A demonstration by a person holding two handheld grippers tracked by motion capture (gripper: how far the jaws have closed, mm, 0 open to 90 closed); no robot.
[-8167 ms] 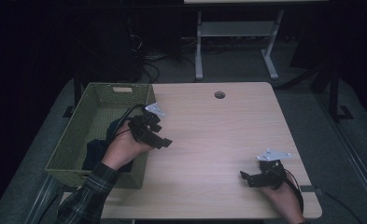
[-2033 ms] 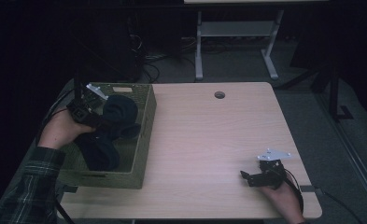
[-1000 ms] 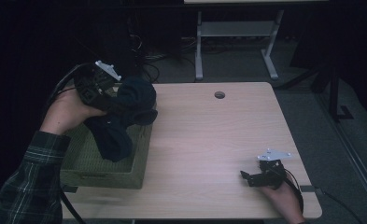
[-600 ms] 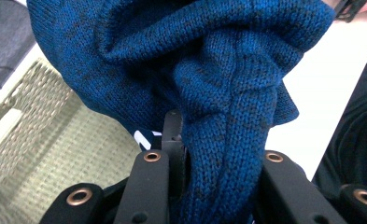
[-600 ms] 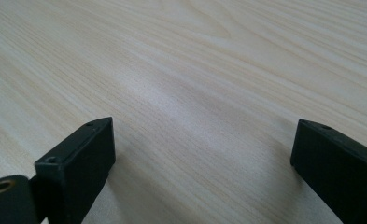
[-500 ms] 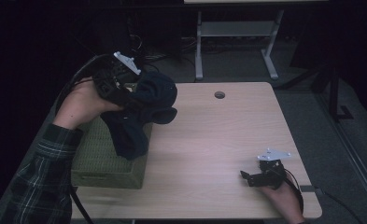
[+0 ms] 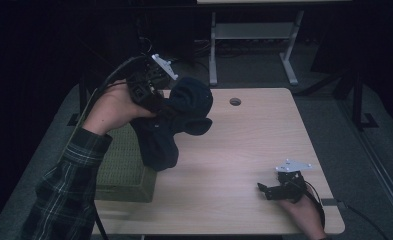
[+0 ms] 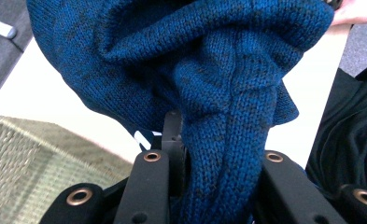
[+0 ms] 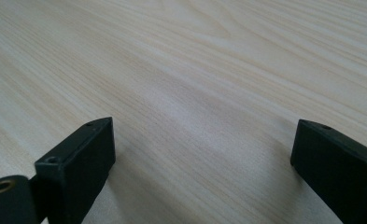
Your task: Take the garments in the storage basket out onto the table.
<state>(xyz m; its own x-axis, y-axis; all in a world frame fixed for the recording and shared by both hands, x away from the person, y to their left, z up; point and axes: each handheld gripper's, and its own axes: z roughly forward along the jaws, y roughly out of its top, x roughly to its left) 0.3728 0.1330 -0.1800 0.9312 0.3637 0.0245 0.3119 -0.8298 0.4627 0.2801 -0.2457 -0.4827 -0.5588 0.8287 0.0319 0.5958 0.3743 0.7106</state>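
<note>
Above the table's left edge, the left hand-held gripper pinches a dark blue knitted garment, which hangs in the air beside the green basket. Near the table's front right corner, the right hand-held gripper rests with its jaws spread and nothing between them.

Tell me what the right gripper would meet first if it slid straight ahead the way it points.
Probably nothing: the right gripper points left across the bare table, jaws open and empty, with open wood ahead.

Blue knit garment cut off at top edge, hiding left tool tips; basket partly covered.
</note>
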